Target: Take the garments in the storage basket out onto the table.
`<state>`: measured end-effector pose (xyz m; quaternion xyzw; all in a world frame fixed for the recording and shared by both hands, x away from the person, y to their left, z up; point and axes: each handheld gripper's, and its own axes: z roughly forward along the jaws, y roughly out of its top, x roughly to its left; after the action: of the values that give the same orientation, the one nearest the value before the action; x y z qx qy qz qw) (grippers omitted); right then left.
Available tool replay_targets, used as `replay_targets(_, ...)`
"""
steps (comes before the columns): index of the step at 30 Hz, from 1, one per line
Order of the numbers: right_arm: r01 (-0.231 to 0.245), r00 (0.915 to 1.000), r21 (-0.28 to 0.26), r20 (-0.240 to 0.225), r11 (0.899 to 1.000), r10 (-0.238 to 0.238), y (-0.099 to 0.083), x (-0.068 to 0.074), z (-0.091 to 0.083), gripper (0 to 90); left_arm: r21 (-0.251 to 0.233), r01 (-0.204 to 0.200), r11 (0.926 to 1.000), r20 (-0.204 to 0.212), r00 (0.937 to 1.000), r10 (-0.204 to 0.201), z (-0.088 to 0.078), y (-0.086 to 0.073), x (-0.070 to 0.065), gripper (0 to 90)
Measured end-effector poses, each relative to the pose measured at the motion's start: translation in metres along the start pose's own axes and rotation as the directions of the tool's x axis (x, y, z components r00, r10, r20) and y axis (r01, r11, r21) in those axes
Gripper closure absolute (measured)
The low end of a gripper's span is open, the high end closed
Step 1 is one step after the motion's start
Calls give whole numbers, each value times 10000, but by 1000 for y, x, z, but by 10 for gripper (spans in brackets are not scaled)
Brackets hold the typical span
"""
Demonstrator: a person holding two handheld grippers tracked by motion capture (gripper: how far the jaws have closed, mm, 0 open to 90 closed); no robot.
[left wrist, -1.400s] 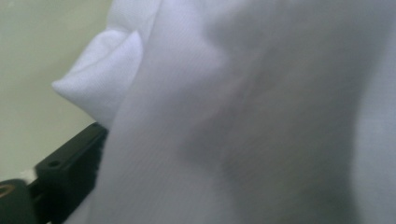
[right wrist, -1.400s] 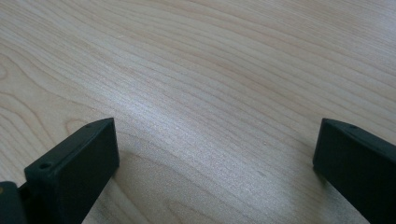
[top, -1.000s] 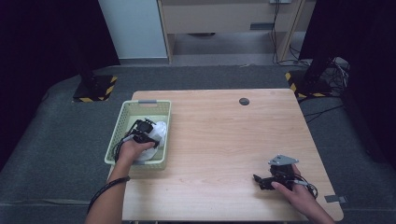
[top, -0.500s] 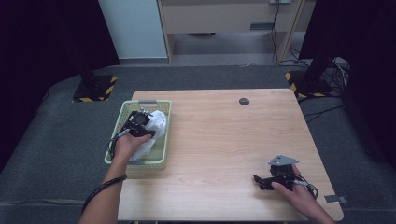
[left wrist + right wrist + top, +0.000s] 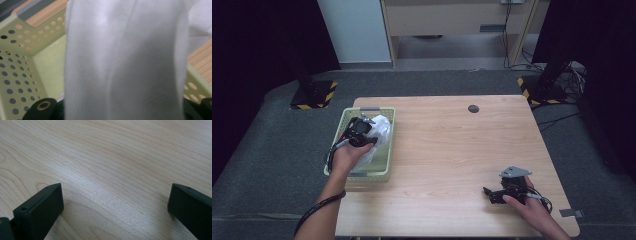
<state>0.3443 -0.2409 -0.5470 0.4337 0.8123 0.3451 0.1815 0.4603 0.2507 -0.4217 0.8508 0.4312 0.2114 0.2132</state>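
The left tool [image 5: 362, 131] is pinching a white cloth [image 5: 379, 131] over the pale green basket [image 5: 362, 174] at the left side of the counter [image 5: 447, 165]. In the left gripper view the cloth [image 5: 125, 62] hangs in a long ribbed fold straight down between the jaws, whose black tips show at the bottom corners, with the basket's [image 5: 17, 60] perforated wall and floor behind it. The jaws have just been closing with the cloth between them, and they now grip a gathered bunch of it. In the high view part of the cloth is up at the tool and the rest trails down into the basket, so it is partly lifted and not yet clear of the rim.

The cloth looks like a light, soft knit. It will drape and stretch instead of holding a shape, and it should not be fragile. A grip on a thick bunch ought to hold well; a pinch on a single thin edge could slip, or let the bulk sag and drag on the basket wall. For spreading or folding it, a corner or hem would be the better place to take hold.

Farther right, a small dark round mark [image 5: 473, 108] lies near the counter's far edge. At the near right corner the right tool [image 5: 492, 194] rests low on the wood, jaws spread wide with nothing between them, as the right gripper view of bare wood grain [image 5: 112, 165] confirms.
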Motion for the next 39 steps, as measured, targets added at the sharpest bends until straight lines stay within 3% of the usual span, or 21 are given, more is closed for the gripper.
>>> replay_targets(7, 0, 10000, 0, 0, 10000, 0, 0, 0, 0, 6, -293, -124, 9995, -135, 9998, 120, -13, 8, -4, 672)
replay_targets(19, 9, 10000, -9, -17, 10000, -9, 0, 0, 0, 6, -338, -359, 9988, -183, 9992, 353, -24, 17, -13, 672)
replay_targets(36, 51, 10000, -11, -15, 10000, -51, -1, -1, 0, 6, -985, -830, 9917, -235, 9964, 811, -43, 34, -34, 670)
replay_targets(39, 49, 10000, -11, -11, 10000, -49, -1, -1, -1, 6, -907, -889, 9919, -239, 9959, 871, -45, 37, -40, 669)
